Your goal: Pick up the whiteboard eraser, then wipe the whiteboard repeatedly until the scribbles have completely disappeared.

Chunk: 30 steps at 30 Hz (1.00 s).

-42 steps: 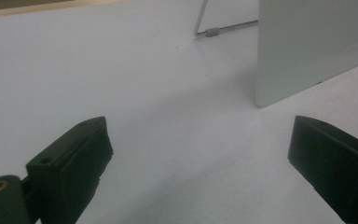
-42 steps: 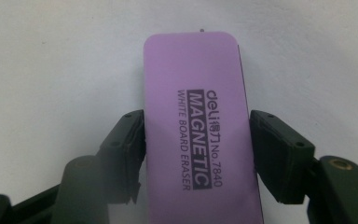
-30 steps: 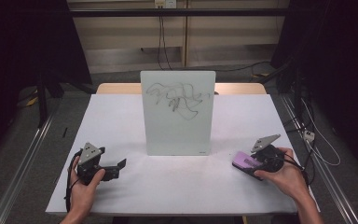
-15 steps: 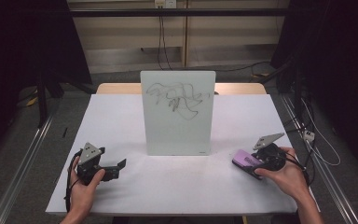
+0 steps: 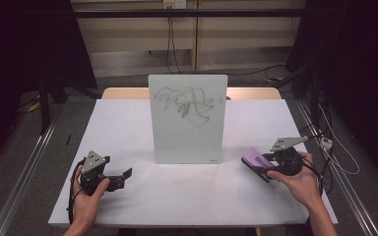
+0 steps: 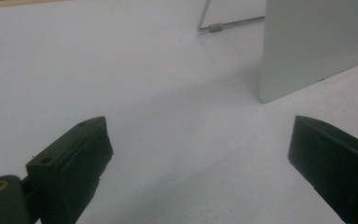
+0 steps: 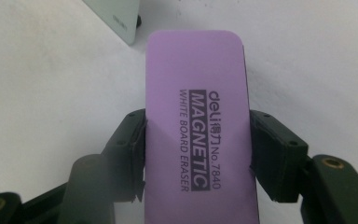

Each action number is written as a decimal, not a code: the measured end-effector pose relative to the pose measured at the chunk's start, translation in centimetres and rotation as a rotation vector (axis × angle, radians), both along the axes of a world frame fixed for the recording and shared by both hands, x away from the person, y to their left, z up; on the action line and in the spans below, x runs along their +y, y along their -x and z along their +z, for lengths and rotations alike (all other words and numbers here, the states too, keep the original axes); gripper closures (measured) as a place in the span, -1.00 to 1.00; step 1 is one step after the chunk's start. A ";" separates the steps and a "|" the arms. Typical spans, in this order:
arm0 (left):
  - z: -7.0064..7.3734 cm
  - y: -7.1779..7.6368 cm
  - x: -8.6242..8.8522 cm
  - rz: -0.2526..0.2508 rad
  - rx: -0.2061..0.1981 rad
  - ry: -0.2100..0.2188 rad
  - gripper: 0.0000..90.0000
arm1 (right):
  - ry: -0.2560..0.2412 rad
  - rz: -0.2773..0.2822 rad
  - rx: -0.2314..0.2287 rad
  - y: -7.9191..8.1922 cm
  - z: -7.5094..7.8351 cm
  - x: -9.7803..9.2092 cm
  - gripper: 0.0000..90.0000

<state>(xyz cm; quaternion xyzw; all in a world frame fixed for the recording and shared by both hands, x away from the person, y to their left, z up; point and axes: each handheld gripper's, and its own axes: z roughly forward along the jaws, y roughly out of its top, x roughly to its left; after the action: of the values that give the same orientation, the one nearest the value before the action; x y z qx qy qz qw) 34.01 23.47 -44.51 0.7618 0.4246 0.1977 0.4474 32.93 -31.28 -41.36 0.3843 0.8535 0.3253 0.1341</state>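
Your right hand-held gripper [image 5: 266,164] pinches the purple eraser [image 7: 200,126] near the worktop's [image 5: 187,191] right edge, left hand-held gripper [image 5: 120,174] spread empty; pushing hard could topple the propped whiteboard [image 5: 187,118].

place: lab or test bay | evidence: white-covered worktop [image 5: 128,128] on grey floor [image 5: 24,147]; dark curtains [image 5: 24,39] both sides; metal floor rails [image 5: 22,169]; loose cables [image 5: 170,34] hanging from wall outlet [image 5: 173,4]; scribbled whiteboard [image 5: 188,118] propped upright

high view: overhead, facing forward | gripper views: low, close to table [image 5: 128,123] | shared: whiteboard [image 5: 188,118]
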 end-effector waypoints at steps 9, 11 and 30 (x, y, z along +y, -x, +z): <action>0.2 0.1 -0.1 -0.008 -0.008 -0.004 -0.88 | -0.046 -0.005 -0.069 0.1 0.2 0.8 -0.08; 0.2 0.1 -0.2 -0.009 -0.010 -0.006 -0.88 | -0.044 -0.004 -0.069 0.1 0.2 0.8 -0.08; -0.1 0.0 0.0 -0.009 0.002 -0.009 -0.88 | -0.095 0.032 -0.119 0.1 0.9 1.8 -0.08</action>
<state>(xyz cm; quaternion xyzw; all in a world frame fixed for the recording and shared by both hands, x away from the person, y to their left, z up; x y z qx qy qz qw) 34.00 23.51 -44.56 0.7659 0.4208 0.1970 0.4444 32.83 -29.45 -40.47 0.3567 0.8337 0.3898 0.1609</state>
